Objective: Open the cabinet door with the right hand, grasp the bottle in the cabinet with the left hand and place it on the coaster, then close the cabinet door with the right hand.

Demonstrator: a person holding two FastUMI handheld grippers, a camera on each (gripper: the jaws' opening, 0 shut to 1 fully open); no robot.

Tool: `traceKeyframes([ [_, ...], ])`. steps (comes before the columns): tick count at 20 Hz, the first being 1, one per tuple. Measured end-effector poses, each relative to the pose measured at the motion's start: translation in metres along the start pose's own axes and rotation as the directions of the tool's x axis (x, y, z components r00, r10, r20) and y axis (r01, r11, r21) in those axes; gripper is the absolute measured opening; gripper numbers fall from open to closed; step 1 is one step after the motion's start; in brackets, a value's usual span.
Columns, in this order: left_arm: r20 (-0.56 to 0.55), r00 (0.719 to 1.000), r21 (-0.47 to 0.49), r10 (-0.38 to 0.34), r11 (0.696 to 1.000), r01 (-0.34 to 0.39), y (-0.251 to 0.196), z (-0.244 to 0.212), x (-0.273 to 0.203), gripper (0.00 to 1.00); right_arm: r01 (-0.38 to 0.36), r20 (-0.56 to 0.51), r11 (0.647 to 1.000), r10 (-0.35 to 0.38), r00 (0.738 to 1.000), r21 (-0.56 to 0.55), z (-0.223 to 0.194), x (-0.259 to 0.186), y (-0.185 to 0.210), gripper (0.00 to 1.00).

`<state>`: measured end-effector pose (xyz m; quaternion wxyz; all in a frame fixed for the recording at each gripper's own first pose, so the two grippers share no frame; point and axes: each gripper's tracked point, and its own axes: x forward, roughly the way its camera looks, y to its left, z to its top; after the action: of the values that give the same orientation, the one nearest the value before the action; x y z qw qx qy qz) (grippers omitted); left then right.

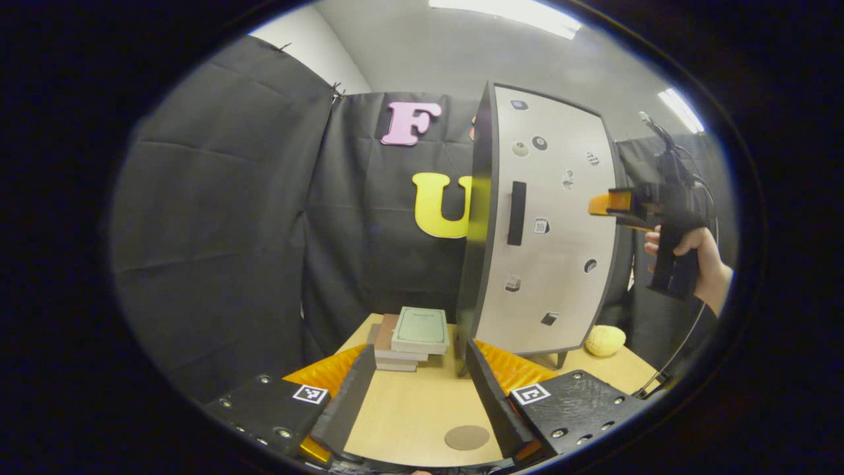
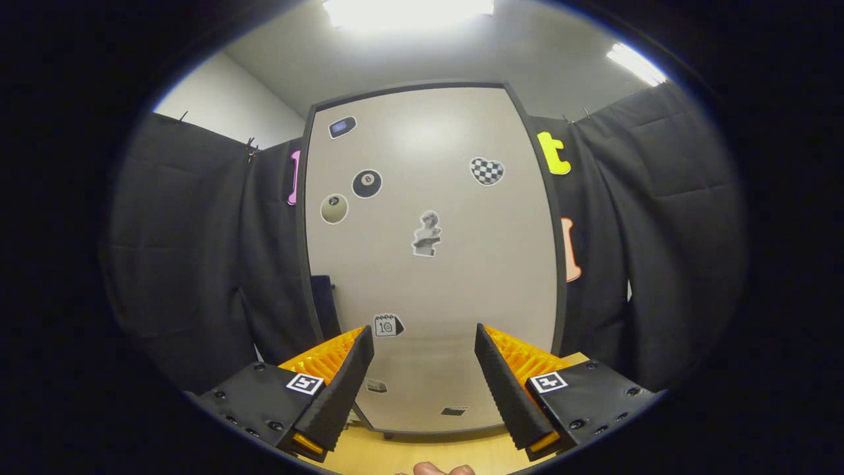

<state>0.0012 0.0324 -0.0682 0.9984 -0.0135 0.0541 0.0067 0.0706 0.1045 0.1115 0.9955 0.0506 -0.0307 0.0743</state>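
The cabinet door (image 2: 432, 257) is seen shut ahead of the wide-spread right gripper (image 2: 422, 369), its handle (image 1: 516, 213) ungrasped, while the coaster (image 1: 467, 437) lies bare between the wide-spread left gripper (image 1: 415, 389) fingers; every step is judged outstanding.

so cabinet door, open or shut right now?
Shut, it seems. In the left gripper view the door sits flush against the cabinet's dark side, no gap showing. The right tool hovers near its face, jaws apart, holding nothing.
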Motion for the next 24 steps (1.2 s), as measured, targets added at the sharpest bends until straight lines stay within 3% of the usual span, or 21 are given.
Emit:
traceKeyframes([
  [2,-0.001,1.000,-0.029,0.010,1.000,-0.010,0.006,-0.002,0.000,0.83,-0.027,0.027,1.000,0.027,0.999,0.001,0.015,0.017,0.018,0.93],
  [3,-0.003,1.000,-0.043,0.014,0.999,-0.014,0.008,-0.002,0.000,0.83,-0.032,0.036,0.999,0.032,0.999,-0.003,0.020,0.024,0.025,0.98],
  [7,-0.009,0.998,-0.060,0.059,0.996,-0.060,0.033,-0.003,0.000,0.87,-0.061,0.040,0.998,0.061,0.997,-0.006,0.027,0.057,0.061,0.98],
  [10,-0.010,0.994,-0.048,0.112,0.992,-0.112,0.057,-0.001,-0.002,0.82,-0.080,0.015,0.997,0.080,0.997,-0.023,0.020,0.078,0.086,0.98],
  [17,-0.033,0.979,-0.127,0.204,0.970,-0.206,0.105,-0.007,-0.008,0.85,-0.057,-0.083,0.996,0.051,0.995,-0.072,-0.017,0.112,0.111,0.97],
  [24,-0.053,0.967,-0.154,0.249,0.955,-0.254,0.130,-0.016,-0.015,0.85,-0.025,-0.140,0.998,0.018,0.990,-0.053,-0.034,0.121,0.117,0.37],
])
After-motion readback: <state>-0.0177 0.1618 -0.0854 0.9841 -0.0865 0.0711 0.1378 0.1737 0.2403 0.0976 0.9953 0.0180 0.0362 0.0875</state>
